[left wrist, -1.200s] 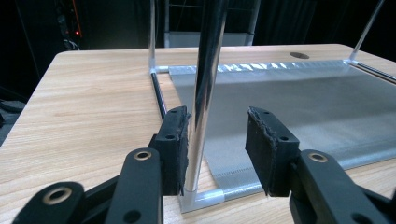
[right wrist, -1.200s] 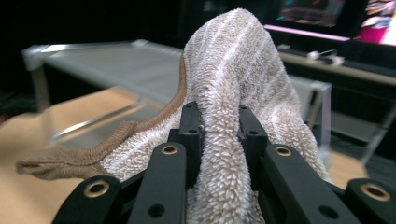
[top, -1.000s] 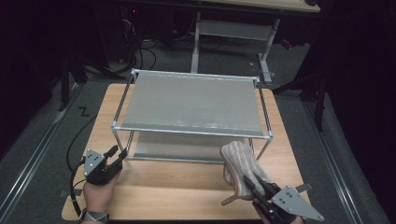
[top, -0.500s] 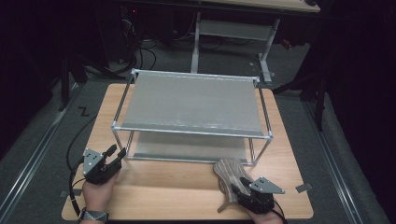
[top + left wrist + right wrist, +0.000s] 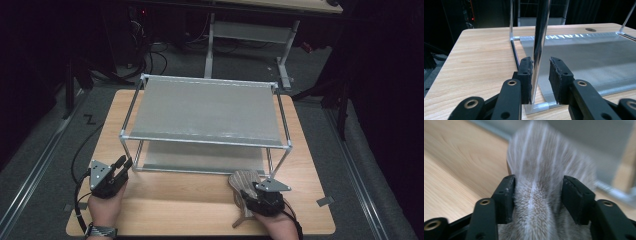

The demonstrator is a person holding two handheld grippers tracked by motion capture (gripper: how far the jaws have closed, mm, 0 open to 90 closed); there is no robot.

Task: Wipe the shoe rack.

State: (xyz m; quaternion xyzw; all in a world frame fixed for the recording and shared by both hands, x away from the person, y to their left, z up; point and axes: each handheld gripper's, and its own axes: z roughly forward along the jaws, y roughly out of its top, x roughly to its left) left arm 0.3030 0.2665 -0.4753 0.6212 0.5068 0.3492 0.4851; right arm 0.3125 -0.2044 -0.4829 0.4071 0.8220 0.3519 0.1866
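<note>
Nearest me, at 5 o'clock on the table, the right gripper straddles the striped cloth. Its jaws have just been opening and now stand wide, with the fuzzy fabric between them but no longer squeezed. I judge this to be the release. To do it well I would spread the pads clear of the nap, then draw back straight toward 6 o'clock so the fabric does not drag along. At 7 o'clock the left gripper brackets the front-left post of the rack. Its jaws have just been closing and are now narrow, one pad against the tube and the other just off it. I would finish that squeeze squarely to steady the frame. Compared with a second ago, the cloth was pinched and lifted off the wood. Now it lies flat just in front of the lower shelf, and my right hand sits lower and closer in. The rack has not moved.
</note>
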